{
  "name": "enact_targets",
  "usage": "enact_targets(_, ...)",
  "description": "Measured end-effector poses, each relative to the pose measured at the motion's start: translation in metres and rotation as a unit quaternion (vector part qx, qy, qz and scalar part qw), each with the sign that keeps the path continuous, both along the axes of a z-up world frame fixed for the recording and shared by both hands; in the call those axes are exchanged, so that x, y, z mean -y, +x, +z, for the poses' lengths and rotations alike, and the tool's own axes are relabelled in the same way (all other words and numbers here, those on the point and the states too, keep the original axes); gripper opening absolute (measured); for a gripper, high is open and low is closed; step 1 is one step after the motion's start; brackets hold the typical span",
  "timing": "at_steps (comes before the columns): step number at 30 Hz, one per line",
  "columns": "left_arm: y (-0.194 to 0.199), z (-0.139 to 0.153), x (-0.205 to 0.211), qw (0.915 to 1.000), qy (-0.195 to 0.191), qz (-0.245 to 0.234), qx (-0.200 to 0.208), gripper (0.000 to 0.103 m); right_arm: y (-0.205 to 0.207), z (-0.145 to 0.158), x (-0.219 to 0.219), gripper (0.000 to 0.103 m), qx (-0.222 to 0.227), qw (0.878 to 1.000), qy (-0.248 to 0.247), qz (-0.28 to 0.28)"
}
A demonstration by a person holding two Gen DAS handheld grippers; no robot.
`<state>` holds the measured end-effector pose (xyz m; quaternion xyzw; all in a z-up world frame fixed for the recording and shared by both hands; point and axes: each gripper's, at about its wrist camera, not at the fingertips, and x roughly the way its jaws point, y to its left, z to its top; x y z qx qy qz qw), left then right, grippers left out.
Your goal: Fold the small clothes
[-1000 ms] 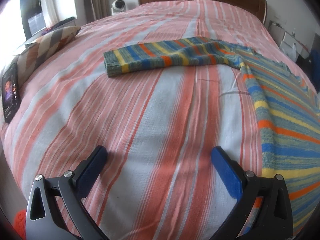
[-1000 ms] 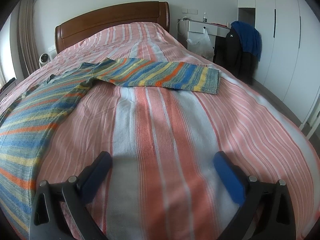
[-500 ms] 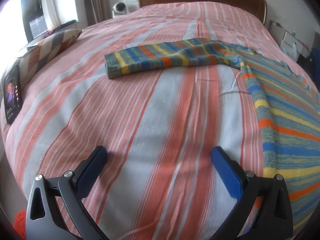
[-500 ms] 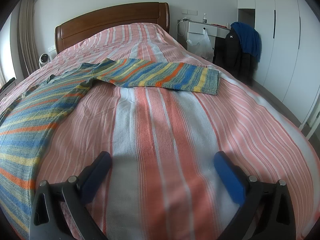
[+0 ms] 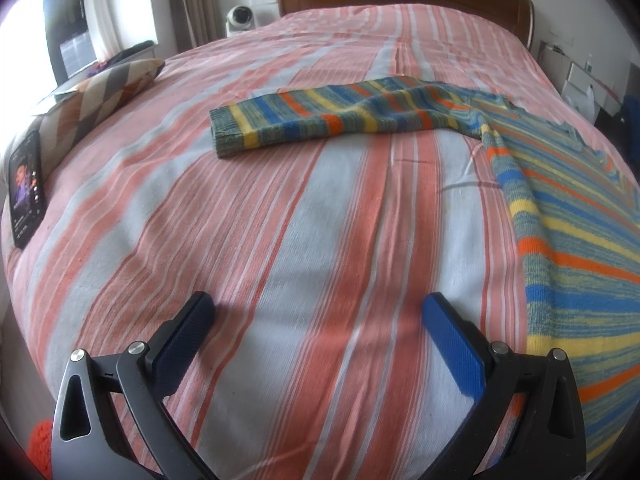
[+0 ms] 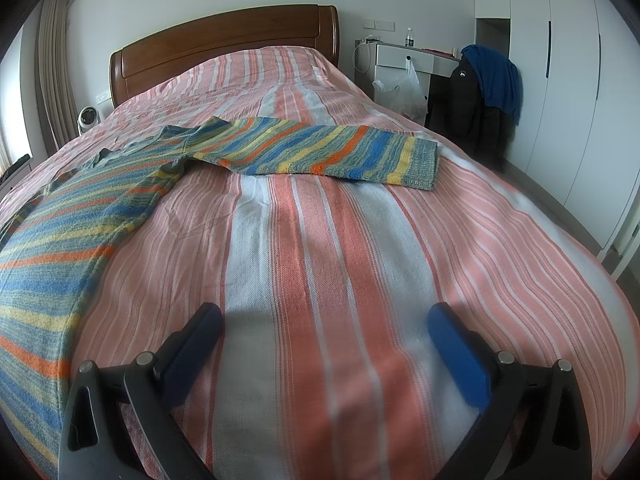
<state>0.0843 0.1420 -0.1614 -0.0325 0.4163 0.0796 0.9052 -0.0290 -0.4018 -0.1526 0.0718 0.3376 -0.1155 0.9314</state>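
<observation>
A striped knitted sweater in blue, yellow, orange and grey-green lies flat on the bed. In the left wrist view its body [image 5: 576, 248] fills the right side and one sleeve [image 5: 320, 120] stretches left across the bed ahead. In the right wrist view the body [image 6: 60, 248] lies at the left and the other sleeve [image 6: 332, 152] stretches right. My left gripper [image 5: 318, 312] is open and empty over bare bedspread, left of the sweater's body. My right gripper [image 6: 326, 320] is open and empty over bare bedspread, right of the body.
The bed has a pink and white striped cover [image 5: 280, 220] and a wooden headboard [image 6: 224, 48]. A phone [image 5: 25, 188] and a patterned cushion [image 5: 104, 88] lie at the bed's left edge. A chair with dark clothes [image 6: 484, 92] and a white desk [image 6: 404, 58] stand to the right.
Both grippers have drifted slightly; the sleeves sit a little lower and nearer in both views. Both grippers stay open and empty.
</observation>
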Motion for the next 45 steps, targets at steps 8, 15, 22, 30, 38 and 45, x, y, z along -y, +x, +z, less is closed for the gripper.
enact_targets(8, 0.0002, -0.0001, 0.0005, 1.0000, 0.000, 0.001, 0.000, 0.103, 0.0008, -0.0001, -0.0010, 0.101, 0.000, 1.000, -0.001, 0.000)
enact_targets(15, 0.0003, -0.0002, 0.0007, 1.0000, 0.001, 0.001, 0.001, 0.103, 0.0007, -0.0003, -0.0011, 0.101, 0.000, 1.000, -0.003, 0.001)
enact_targets(22, 0.0002, -0.0003, 0.0010, 1.0000, 0.002, 0.001, 0.001, 0.103, 0.0014, -0.0002, -0.0019, 0.101, 0.000, 1.000, -0.004, 0.001)
enact_targets(30, 0.0005, -0.0005, 0.0010, 1.0000, 0.003, 0.000, 0.002, 0.103, 0.0016, -0.0003, -0.0023, 0.101, 0.000, 1.000, -0.005, 0.001)
enact_targets(38, 0.0007, -0.0006, 0.0012, 1.0000, 0.002, 0.001, 0.002, 0.103, 0.0018, -0.0003, -0.0032, 0.101, 0.000, 1.000, -0.006, 0.001)
enact_targets(45, 0.0003, -0.0008, 0.0017, 1.0000, 0.003, 0.001, 0.003, 0.103, 0.0032, 0.0007, -0.0026, 0.101, -0.005, 1.000, -0.009, 0.000)
